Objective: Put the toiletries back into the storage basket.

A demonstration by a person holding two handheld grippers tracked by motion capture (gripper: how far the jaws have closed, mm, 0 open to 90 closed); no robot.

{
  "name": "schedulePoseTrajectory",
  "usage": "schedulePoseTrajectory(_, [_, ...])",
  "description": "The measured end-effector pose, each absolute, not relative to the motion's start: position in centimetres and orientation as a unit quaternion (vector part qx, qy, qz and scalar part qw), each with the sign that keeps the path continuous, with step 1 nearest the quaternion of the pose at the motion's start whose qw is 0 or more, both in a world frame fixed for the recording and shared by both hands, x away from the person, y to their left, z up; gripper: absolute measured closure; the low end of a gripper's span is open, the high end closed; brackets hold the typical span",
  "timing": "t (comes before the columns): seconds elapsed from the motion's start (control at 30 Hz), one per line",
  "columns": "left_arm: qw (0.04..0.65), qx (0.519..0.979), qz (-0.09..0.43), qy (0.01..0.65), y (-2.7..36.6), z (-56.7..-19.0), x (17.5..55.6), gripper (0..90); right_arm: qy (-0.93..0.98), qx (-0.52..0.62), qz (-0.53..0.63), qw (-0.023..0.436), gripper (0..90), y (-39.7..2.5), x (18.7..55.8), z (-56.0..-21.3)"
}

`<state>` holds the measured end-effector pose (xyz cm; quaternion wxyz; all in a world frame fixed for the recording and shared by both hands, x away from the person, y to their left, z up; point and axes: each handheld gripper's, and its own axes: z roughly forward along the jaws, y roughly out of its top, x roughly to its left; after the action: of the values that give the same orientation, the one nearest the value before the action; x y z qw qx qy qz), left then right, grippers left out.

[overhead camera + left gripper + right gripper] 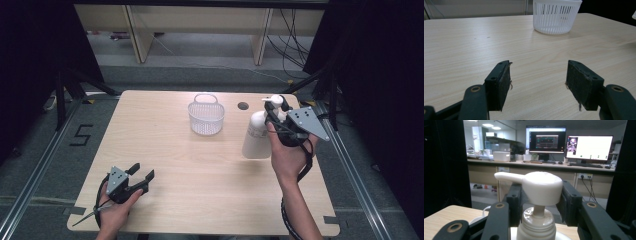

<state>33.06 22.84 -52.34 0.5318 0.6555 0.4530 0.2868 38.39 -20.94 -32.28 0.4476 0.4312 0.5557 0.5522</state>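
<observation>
Two hand-held grippers: the right hand-held gripper (278,111) clamps the pump head of the white pump bottle (256,134) standing upright on the counter (200,170); the left hand-held gripper (141,172) rests jaws apart, well away from the white basket (206,118).

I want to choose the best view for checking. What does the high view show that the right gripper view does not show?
High view alone: the whole table, the white basket, the left gripper open near the front edge, both hands, and the bottle body standing on the table.
Right gripper view alone: the right gripper with its jaws close on both sides of the pump head, and a desk with lit monitors behind.
Both: the white pump bottle at the right gripper.
</observation>
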Motion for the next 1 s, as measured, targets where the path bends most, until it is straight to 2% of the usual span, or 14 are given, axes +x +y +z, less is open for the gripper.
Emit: schedulePoseTrajectory(1.0, [0.534,0.656,0.284,0.451,22.9,-52.3,33.1,35.4,0.555,0.417,0.57,0.439,59.7,-17.7,40.6,-30.3])
